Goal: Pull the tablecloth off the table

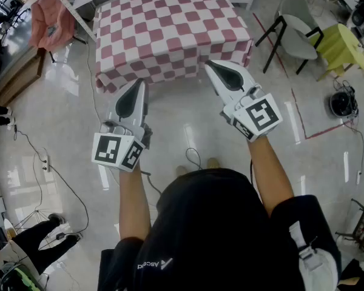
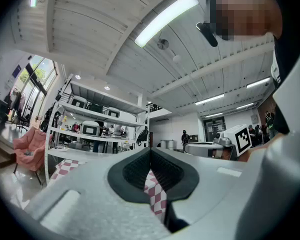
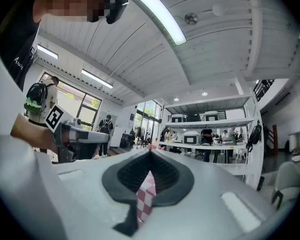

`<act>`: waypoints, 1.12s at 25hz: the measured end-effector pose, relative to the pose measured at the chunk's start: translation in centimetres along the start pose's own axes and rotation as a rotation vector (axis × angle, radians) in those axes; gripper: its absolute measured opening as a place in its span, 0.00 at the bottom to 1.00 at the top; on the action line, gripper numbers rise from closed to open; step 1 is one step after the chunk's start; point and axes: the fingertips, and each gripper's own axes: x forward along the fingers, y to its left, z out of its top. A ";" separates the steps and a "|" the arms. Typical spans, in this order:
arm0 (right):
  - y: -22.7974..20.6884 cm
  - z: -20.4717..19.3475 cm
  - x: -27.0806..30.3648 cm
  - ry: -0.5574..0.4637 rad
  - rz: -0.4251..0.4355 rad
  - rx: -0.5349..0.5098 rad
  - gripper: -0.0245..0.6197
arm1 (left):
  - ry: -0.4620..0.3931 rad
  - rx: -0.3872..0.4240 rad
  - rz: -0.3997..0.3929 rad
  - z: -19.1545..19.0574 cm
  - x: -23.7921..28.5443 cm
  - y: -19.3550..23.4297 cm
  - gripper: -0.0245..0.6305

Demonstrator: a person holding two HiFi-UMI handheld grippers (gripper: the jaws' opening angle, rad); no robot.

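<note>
Head view, checked tablecloth (image 1: pixel 170 29), glossy floor (image 1: pixel 188 132), grey chair (image 1: pixel 297 26)

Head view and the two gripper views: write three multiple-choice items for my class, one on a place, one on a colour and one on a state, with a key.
1. In the head view, where does the grey chair stand?
A. to the right of the tablecloth
B. on top of the tablecloth
C. to the left of the tablecloth

2. What colours are the tablecloth's checks?
A. blue and white
B. red and white
C. green and yellow

3. How do the jaws of the left gripper and the right gripper stand?
A. both wide apart
B. one open, one closed
C. both closed

Key:
1 A, the chair shows past the cloth's right edge.
2 B, red and white squares cover the whole cloth.
3 C, in each gripper view the jaws meet at the tip, at the cloth's near hem.
</note>
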 end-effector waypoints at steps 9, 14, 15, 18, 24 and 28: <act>1.8 0.1 2.3 -0.046 0.002 0.085 0.04 | -0.008 -0.016 -0.002 -0.4 -1.5 3.1 0.05; 3.3 -0.6 4.1 -0.032 -0.030 0.050 0.04 | -0.013 -0.016 -0.020 -1.1 -2.6 5.9 0.05; 3.2 -0.5 4.4 -0.028 -0.035 0.044 0.04 | -0.015 -0.018 -0.024 -0.9 -2.4 6.4 0.05; 2.8 -0.5 5.4 -0.016 -0.052 0.040 0.04 | -0.017 -0.031 -0.027 -0.7 -1.6 7.9 0.05; 0.7 -4.0 8.6 0.001 -0.076 0.029 0.04 | -0.002 -0.044 -0.014 -4.0 0.5 12.0 0.05; -3.0 -4.8 11.7 0.006 -0.073 0.009 0.04 | 0.000 -0.030 -0.006 -4.4 4.3 14.5 0.05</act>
